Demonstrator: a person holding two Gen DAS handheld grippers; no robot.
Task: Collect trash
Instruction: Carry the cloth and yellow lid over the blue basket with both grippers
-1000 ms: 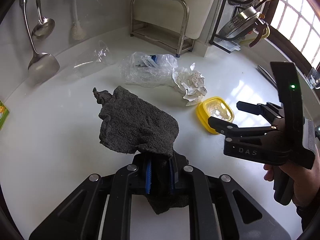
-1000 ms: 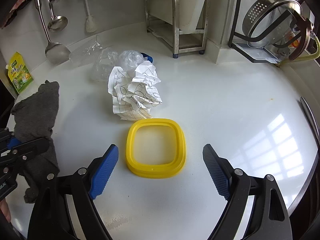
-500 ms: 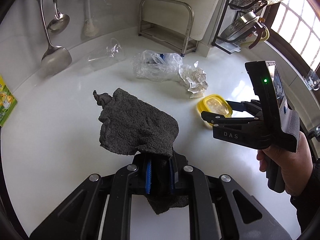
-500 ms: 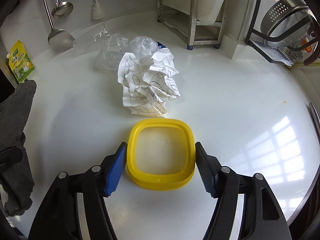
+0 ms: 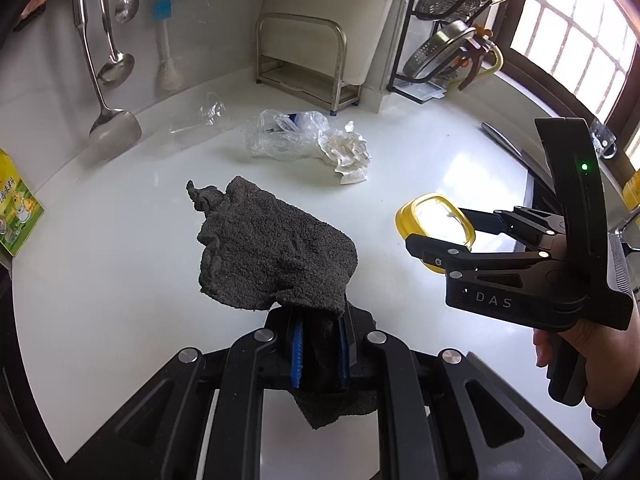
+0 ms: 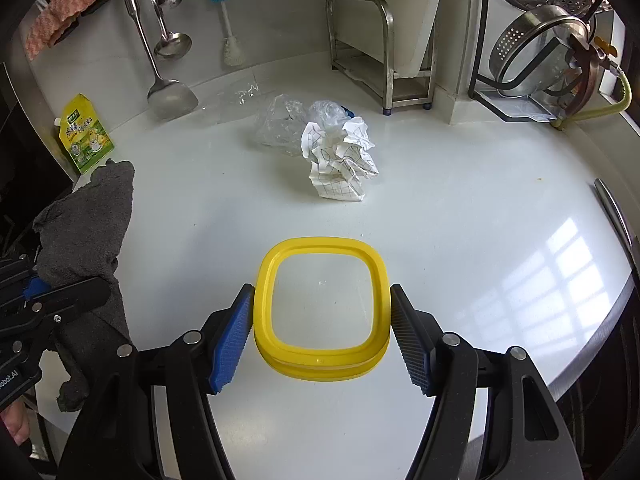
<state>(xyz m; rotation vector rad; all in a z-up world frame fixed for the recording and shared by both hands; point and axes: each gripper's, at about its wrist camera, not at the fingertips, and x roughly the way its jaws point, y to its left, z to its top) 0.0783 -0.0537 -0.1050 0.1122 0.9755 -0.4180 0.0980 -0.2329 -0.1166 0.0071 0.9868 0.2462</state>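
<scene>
now yellow lid (image 6: 322, 364) clamped between right claw (image 6: 322, 334) pads.

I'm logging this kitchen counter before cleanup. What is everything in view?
square yellow plastic lid: 1, yellow, clamped between right gripper pads
dark grey terry cloth: 1, grey, clamped in left gripper
crumpled grid-printed paper: 1, white, counter centre
crinkled clear plastic bag: 1, clear, touching the paper, behind it
green-yellow pouch: 1, counter's left edge
steel ladles: several, hanging on wall
steel rack: 1, back of counter
perforated steel colander: 1, in black rack, right
white counter: 1
left gripper: shut on cloth
right gripper: shut on lid
</scene>
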